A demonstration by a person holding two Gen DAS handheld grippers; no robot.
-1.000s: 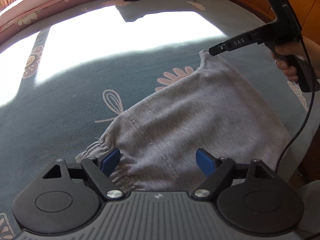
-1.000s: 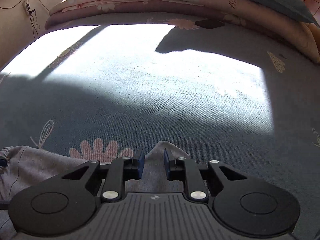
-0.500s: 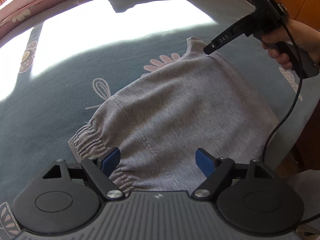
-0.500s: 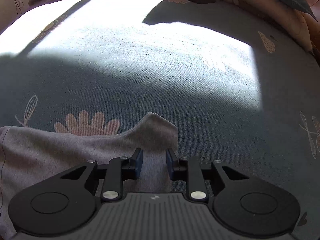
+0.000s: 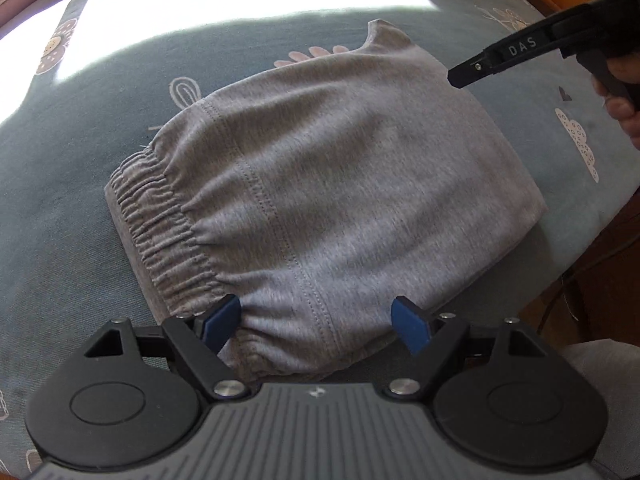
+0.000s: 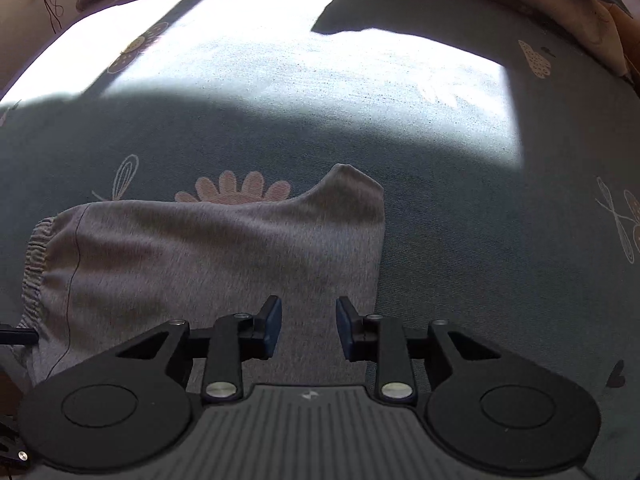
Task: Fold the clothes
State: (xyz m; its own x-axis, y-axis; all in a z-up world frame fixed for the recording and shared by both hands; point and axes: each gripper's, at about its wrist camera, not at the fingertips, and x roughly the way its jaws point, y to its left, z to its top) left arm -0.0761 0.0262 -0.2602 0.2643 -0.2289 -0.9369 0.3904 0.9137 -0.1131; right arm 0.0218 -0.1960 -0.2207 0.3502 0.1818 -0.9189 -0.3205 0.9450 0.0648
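Now, over on the left, the gathered elastic waistband (image 5: 160, 236) of the grey shorts (image 5: 340, 184) sits bunched at the garment's left edge, the whole piece lying folded and flat on the blue flower-print bed (image 5: 60, 200). Just above its near edge hovers the left gripper (image 5: 318, 324), blue pads spread wide, nothing clamped between them. Moving right, a peaked corner (image 6: 352, 184) of the shorts pokes up toward the sunlit patch (image 6: 280, 64). And on the right, the right gripper (image 6: 308, 328) hangs above the cloth near its right edge, jaws opening, pads clear of the fabric, a hand (image 5: 624, 108) on its handle.
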